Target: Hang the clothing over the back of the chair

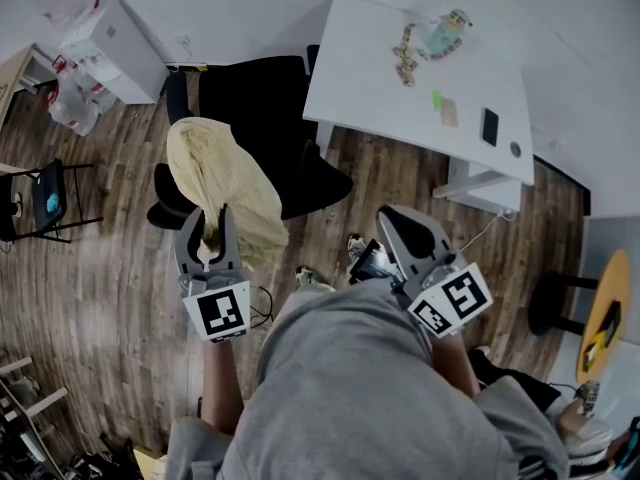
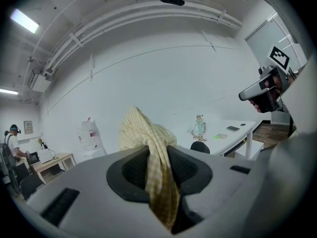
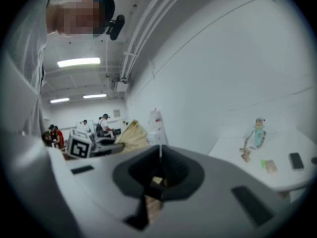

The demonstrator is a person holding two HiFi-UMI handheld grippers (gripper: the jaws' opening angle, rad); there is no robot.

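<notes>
Item: yellow checked garment point(image 1: 215, 173), centre-left of the head view, draped over the left part of a black office chair point(image 1: 270, 98); its lower end hangs towards the wood floor point(image 1: 110, 298).

Left gripper point(image 1: 208, 216): jaws clamped on the garment's lower fold, cloth bunched between the pads.

Right gripper point(image 1: 392, 218): lower centre-right, jaws together, nothing between them, well apart from the garment.

Surroundings:
- White desk point(image 1: 370, 78), upper right, its corner just beside the chair's right side. It bears a toy figure point(image 1: 445, 33), a green slip point(image 1: 437, 99) and a phone point(image 1: 489, 126).
- White cabinet point(image 1: 115, 48), upper left.
- Small black chair point(image 1: 50, 203), left edge.
- Yellow round table point(image 1: 605, 313), right edge.
- Cable point(image 1: 265, 303), on the floor below the garment.
</notes>
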